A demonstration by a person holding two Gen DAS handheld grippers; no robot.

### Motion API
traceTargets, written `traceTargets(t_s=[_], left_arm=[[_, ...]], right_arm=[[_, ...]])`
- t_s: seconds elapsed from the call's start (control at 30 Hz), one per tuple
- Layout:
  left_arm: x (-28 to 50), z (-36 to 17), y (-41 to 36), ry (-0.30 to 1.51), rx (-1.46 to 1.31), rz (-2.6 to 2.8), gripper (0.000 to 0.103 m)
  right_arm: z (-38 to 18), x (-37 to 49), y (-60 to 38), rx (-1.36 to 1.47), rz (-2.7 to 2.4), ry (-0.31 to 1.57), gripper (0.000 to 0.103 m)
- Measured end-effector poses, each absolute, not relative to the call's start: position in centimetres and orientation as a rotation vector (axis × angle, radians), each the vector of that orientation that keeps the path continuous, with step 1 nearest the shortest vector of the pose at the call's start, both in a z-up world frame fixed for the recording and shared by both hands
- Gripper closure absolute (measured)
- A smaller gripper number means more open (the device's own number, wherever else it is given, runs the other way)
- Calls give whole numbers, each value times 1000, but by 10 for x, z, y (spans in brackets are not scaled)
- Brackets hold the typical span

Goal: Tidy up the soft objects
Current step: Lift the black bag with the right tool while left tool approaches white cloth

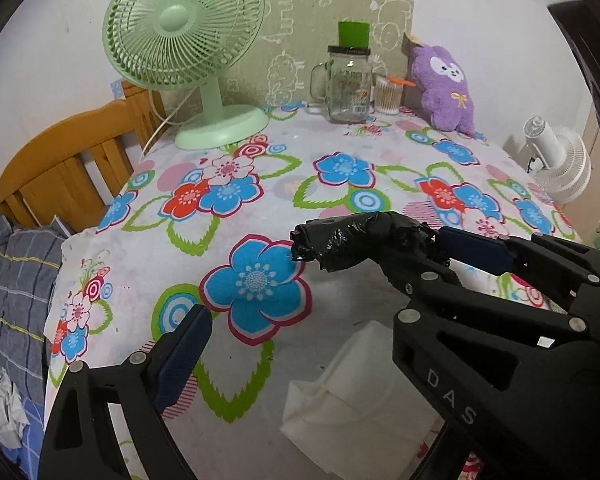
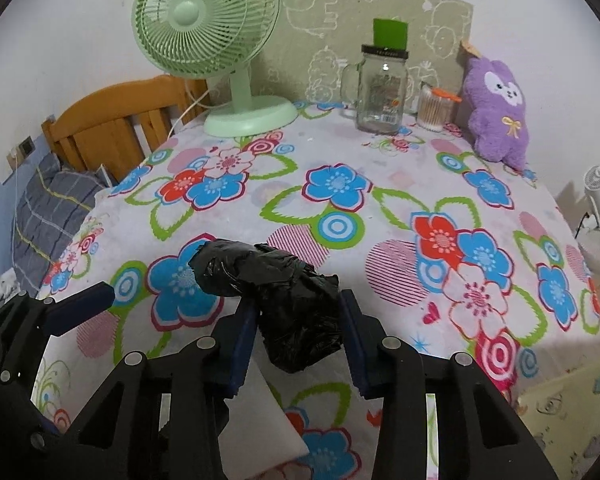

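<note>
A crumpled roll of black plastic bags (image 2: 276,292) is held above the flowered tablecloth. My right gripper (image 2: 300,328) is shut on its thick end. In the left wrist view the roll (image 1: 360,240) sticks out to the left from the right gripper's blue pads (image 1: 472,246). My left gripper (image 1: 268,288) is open and empty, its jaws wide apart near the roll's free end. A white folded foam sheet (image 1: 352,400) lies on the table below both grippers; it also shows in the right wrist view (image 2: 256,428). A purple plush toy (image 2: 496,116) leans at the back right.
A green desk fan (image 2: 208,40) stands at the back left. A glass mug jar (image 2: 380,88) with a green cap and a cotton-swab box (image 2: 432,108) stand at the back. A wooden chair (image 1: 60,160) and a bed are to the left, a white fan (image 1: 560,156) to the right.
</note>
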State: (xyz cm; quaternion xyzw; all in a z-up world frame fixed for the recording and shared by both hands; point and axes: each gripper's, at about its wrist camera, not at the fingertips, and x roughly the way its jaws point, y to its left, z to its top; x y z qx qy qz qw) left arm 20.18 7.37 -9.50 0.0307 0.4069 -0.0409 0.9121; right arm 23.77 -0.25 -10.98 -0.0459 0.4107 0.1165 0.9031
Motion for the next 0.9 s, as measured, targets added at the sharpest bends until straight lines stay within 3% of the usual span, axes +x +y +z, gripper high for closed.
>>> traceTargets(t_s=[0.9], left_arm=[[155,-93,36,797,90,-119,1]], right_arm=[[-94,170,-51,-35,127,803,60]])
